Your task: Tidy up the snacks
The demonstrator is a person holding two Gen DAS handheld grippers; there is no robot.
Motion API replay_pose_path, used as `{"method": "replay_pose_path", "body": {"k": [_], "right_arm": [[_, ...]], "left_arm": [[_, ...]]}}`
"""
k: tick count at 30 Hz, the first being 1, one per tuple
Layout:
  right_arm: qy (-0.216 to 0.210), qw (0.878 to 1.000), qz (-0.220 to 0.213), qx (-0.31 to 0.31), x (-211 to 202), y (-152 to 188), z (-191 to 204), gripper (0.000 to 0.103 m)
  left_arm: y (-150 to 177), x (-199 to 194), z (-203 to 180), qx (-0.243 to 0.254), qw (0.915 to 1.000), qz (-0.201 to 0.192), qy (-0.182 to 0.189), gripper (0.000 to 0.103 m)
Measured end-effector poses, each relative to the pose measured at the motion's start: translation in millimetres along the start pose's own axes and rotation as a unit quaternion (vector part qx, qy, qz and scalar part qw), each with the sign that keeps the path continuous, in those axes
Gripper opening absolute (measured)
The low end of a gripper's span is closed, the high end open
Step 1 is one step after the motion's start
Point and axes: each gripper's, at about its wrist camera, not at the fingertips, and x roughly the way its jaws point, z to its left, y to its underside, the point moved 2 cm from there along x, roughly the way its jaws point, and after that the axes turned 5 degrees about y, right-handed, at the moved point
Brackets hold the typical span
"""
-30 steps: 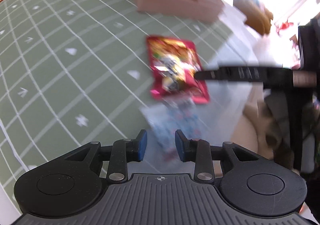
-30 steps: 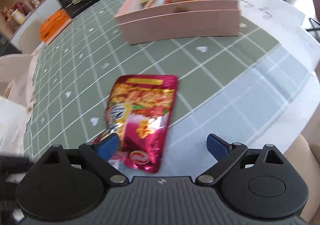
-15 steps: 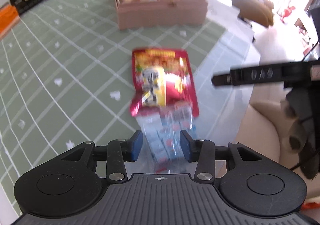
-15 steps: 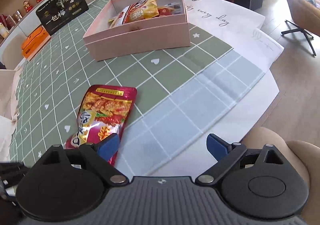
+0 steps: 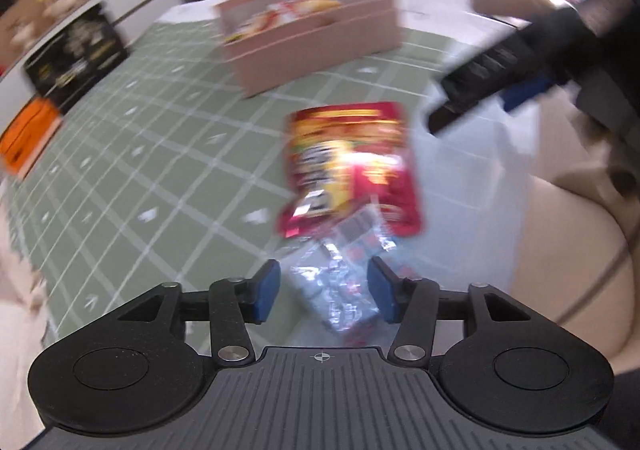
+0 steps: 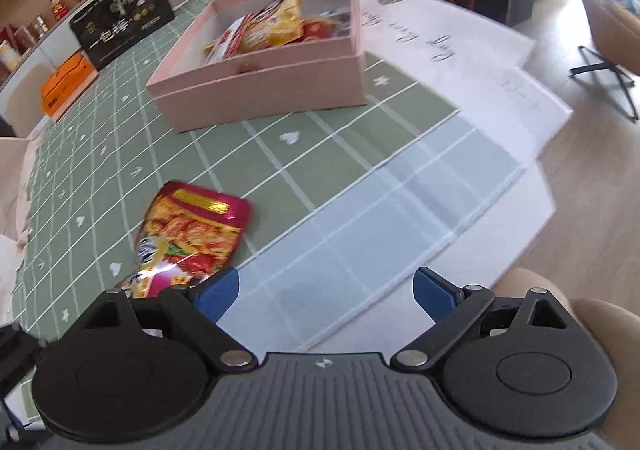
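A red snack packet [image 5: 352, 165] lies flat on the green checked cloth, also seen as the red packet [image 6: 188, 238] from the right wrist. A small clear packet with red print [image 5: 344, 282] lies against its near end. My left gripper [image 5: 324, 290] hovers over that clear packet with its jaws opening; the pads stand apart on either side and do not press it. The pink box [image 6: 260, 89] at the back holds several snack bags. My right gripper [image 6: 324, 292] is open over bare cloth, to the right of the red packet, and shows in the left wrist view as the right gripper [image 5: 492, 85].
A black gift box [image 6: 120, 25] and an orange box [image 6: 68, 85] stand at the far left of the table. White paper sheets [image 6: 460, 57] lie right of the pink box. The table's edge [image 6: 532, 246] drops to wooden floor on the right. A beige seat [image 5: 580, 250] is near.
My left gripper's jaws have spread apart and it has rolled and drawn back, so the clear packet now sits between its pads. The right gripper has drifted right of the red packet.
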Motion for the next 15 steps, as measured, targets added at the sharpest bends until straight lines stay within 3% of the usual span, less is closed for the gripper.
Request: {"method": "replay_pose_path", "body": {"k": [3, 6, 7, 10, 13, 15], "right_arm": [[-0.017, 1.0, 0.008, -0.009, 7.3, 4.0, 16.7, 0.095], [-0.029, 0.999, 0.014, -0.011, 10.7, 6.6, 33.4, 0.095], [-0.03, 0.999, 0.015, -0.011, 10.5, 7.2, 38.8, 0.095], [-0.031, 0.999, 0.013, -0.007, 8.8, 7.5, 46.3, 0.095], [-0.023, 1.0, 0.013, 0.01, 8.9, 6.6, 41.3, 0.095], [-0.016, 0.999, 0.02, 0.022, 9.5, 6.2, 36.0, 0.095]], "left_arm": [[1.5, 2.4, 28.9, -0.06, 0.9982, 0.007, -0.001, 0.073], [2.8, 0.8, 47.9, -0.16, 0.9853, 0.026, 0.052, 0.06], [2.9, -1.9, 47.8, -0.172, 0.9827, 0.024, 0.064, 0.06], [0.4, -9.6, 32.3, -0.139, 0.9882, 0.019, 0.061, 0.06], [-2.7, -3.0, 5.3, -0.053, 0.9967, 0.029, 0.054, 0.06], [-0.8, 1.0, -7.3, 0.002, 0.9993, 0.023, 0.028, 0.066]]}}
